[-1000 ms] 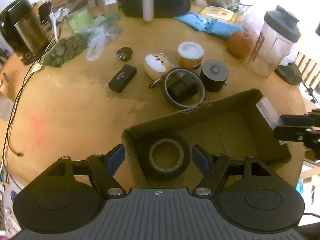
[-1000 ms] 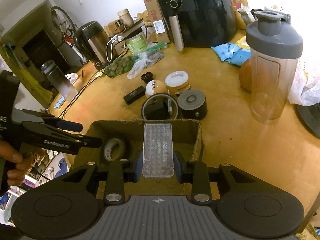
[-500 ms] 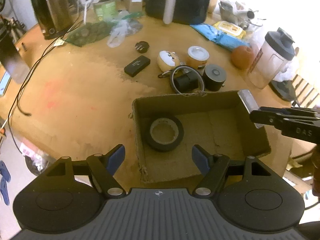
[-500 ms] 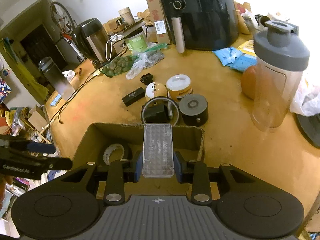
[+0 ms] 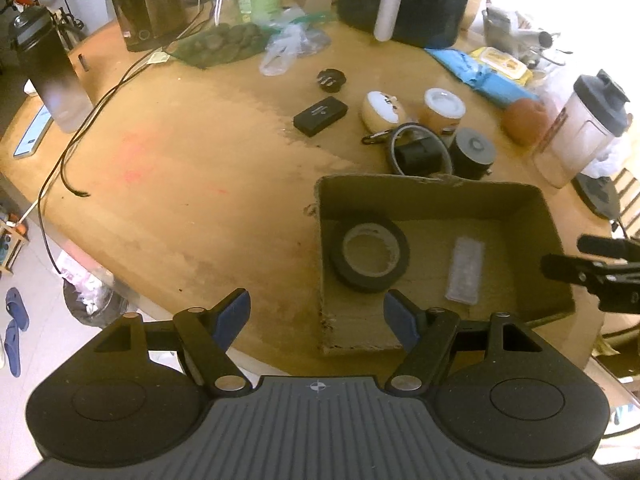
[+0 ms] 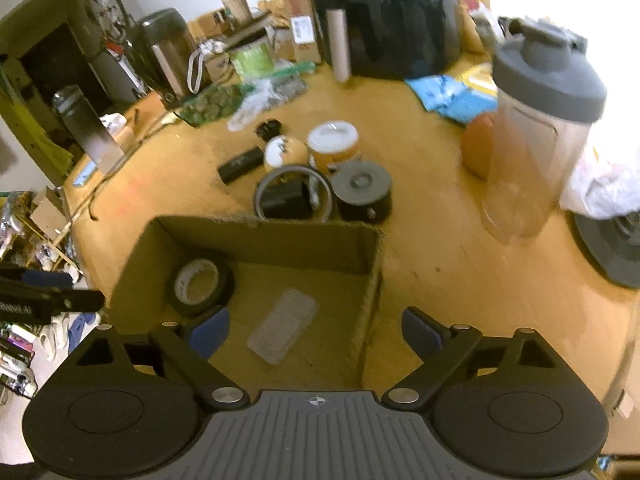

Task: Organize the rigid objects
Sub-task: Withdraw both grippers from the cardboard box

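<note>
Right gripper [image 6: 316,332] jaws have just been opening, nothing between them now; clear plastic case [image 6: 283,331] lies flat on cardboard box [image 6: 264,236] floor beside black tape roll [image 6: 200,286]. Left gripper [image 5: 316,316] half-open, empty, near table edge.

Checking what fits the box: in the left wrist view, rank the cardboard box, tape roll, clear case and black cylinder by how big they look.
1. cardboard box
2. tape roll
3. clear case and black cylinder: look alike, and the cylinder lies farther from the camera, so unranked.
</note>
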`<state>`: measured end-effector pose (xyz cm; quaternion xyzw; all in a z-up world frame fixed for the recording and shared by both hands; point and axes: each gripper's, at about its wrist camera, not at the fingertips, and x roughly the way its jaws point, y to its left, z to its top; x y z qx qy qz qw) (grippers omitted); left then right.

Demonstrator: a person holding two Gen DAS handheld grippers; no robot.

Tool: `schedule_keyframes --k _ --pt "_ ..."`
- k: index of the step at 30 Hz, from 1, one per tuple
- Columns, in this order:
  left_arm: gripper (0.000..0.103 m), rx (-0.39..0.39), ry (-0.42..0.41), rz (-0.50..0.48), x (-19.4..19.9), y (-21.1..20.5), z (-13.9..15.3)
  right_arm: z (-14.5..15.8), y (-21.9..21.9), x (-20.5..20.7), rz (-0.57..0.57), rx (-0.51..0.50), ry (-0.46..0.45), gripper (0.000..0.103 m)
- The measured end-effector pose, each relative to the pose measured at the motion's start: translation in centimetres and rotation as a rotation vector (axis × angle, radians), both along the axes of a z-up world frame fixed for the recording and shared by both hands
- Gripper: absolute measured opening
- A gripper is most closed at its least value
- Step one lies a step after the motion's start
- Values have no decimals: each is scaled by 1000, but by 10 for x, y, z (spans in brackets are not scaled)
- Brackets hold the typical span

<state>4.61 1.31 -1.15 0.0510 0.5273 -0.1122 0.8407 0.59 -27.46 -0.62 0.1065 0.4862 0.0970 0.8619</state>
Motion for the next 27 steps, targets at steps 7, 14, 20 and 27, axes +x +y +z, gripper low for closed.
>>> schedule_keyframes --k 7,14,20,27 --pt "73 52 21 4 9 8 -16 -16 -15 -10 -31 -38 57 94" --pt "73 53 77 16 8 17 -33 -29 -33 -19 -71 -95 114 94" --pt "73 9 102 43 4 21 -35 -31 -42 -26 -73 -81 124 95" --pt "73 0 125 46 6 19 -33 -29 -42 -21 -63 -90 131 96"
